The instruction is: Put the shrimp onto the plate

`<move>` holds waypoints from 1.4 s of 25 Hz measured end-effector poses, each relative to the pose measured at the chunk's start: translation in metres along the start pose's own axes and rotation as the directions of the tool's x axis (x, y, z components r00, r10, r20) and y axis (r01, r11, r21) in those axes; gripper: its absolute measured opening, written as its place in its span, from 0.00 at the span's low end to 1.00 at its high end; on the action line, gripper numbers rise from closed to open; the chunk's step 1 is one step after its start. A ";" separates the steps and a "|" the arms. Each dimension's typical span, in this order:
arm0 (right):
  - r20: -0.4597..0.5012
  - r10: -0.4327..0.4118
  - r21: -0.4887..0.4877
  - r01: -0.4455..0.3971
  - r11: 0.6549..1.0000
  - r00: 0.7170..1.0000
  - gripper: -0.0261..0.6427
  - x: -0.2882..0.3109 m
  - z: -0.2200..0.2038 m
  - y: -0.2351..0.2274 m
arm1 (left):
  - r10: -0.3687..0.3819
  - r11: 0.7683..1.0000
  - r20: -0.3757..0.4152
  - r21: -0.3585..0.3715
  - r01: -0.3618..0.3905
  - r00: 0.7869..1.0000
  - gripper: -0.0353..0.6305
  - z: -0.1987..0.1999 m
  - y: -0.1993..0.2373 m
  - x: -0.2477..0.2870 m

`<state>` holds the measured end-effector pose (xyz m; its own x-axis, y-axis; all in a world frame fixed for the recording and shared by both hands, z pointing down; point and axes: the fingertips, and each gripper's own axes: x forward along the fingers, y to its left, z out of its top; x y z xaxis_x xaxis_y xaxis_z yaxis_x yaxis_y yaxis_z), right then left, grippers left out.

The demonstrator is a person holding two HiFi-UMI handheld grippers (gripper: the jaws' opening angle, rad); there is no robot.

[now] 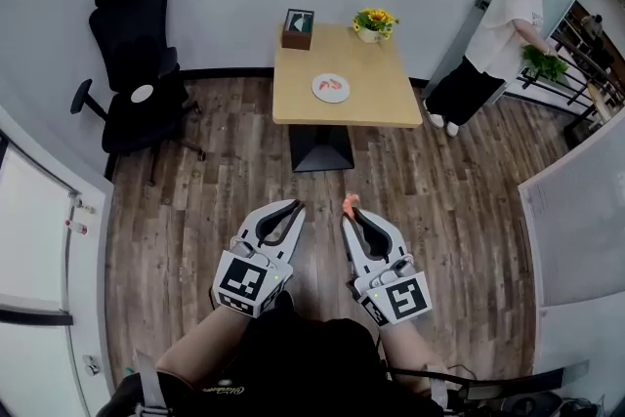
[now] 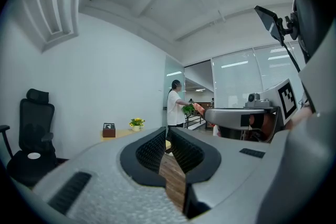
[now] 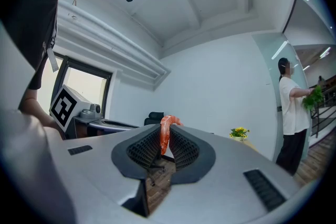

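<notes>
**Tongs: left pair bare, right pair on shrimp, carry in hand**

Left tongs [image 1: 296, 207]: held low over the wood floor [image 1: 195, 200], close to the person's body. Jaws drawn together at the tips; the left gripper view shows only floor in the slit between them. Nothing held.

Right tongs [image 1: 349, 220]: just beside the left pair, at the same height. Jaws closed on the shrimp [image 3: 165, 136], which stands upright between the ribbed pads with its orange curl above the tips.

Shrimp: in the air over the floor, in the right tongs, well apart from the plate.

Table [image 1: 361, 73]: ahead across open floor, against the far wall. It bears the plate [image 1: 318, 93] near its front middle, with something orange already lying on it.

Step, as judged: transport. The shrimp is gripped and lifted but not yet brought over the table.

Next move, as judged: the person must walk forward to close the gap, bring the right tongs over the plate, lower them and part the jaws. The grip needs to stay firm on the way, as only a thin part of the shrimp sits between the pads.
</notes>
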<state>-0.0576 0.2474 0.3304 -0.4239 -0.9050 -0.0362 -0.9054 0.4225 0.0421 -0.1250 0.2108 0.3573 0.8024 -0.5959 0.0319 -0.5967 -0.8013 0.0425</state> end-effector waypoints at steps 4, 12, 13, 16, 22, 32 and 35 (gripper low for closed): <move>-0.005 -0.030 0.014 0.030 0.999 1.000 0.11 0.019 -0.006 -0.011 | -0.013 1.000 -0.003 -0.008 0.013 1.000 0.09 0.000 0.021 0.014; -0.036 -0.038 0.028 0.039 0.999 0.999 0.11 0.047 -0.020 -0.042 | -0.029 0.999 -0.016 -0.033 0.028 0.999 0.09 -0.005 0.041 0.052; -0.036 -0.036 0.030 0.037 0.999 0.999 0.11 0.051 -0.023 -0.048 | -0.031 0.999 -0.018 -0.037 0.031 0.999 0.09 -0.007 0.041 0.058; -0.033 -0.030 0.033 0.031 0.999 0.999 0.11 0.064 -0.026 -0.065 | -0.041 0.999 -0.033 -0.035 0.039 0.999 0.09 -0.013 0.044 0.078; -0.027 0.010 0.025 -0.009 1.000 1.000 0.11 0.097 -0.024 -0.116 | -0.003 1.000 -0.042 -0.025 0.002 0.999 0.09 -0.008 0.072 0.135; -0.016 0.088 0.049 -0.088 0.995 0.996 0.11 0.120 -0.020 -0.223 | 0.071 0.997 -0.053 -0.025 -0.073 0.996 0.09 0.005 0.071 0.246; -0.014 0.114 0.053 -0.113 0.992 0.993 0.11 0.124 -0.024 -0.246 | 0.106 0.994 -0.055 -0.029 -0.107 0.993 0.09 0.004 0.072 0.266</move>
<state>0.1131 0.0296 0.3391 -0.5237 -0.8517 -0.0172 -0.8518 0.5238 -0.0070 0.0457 -0.0053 0.3650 0.7337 -0.6733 0.0909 -0.6791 -0.7309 0.0675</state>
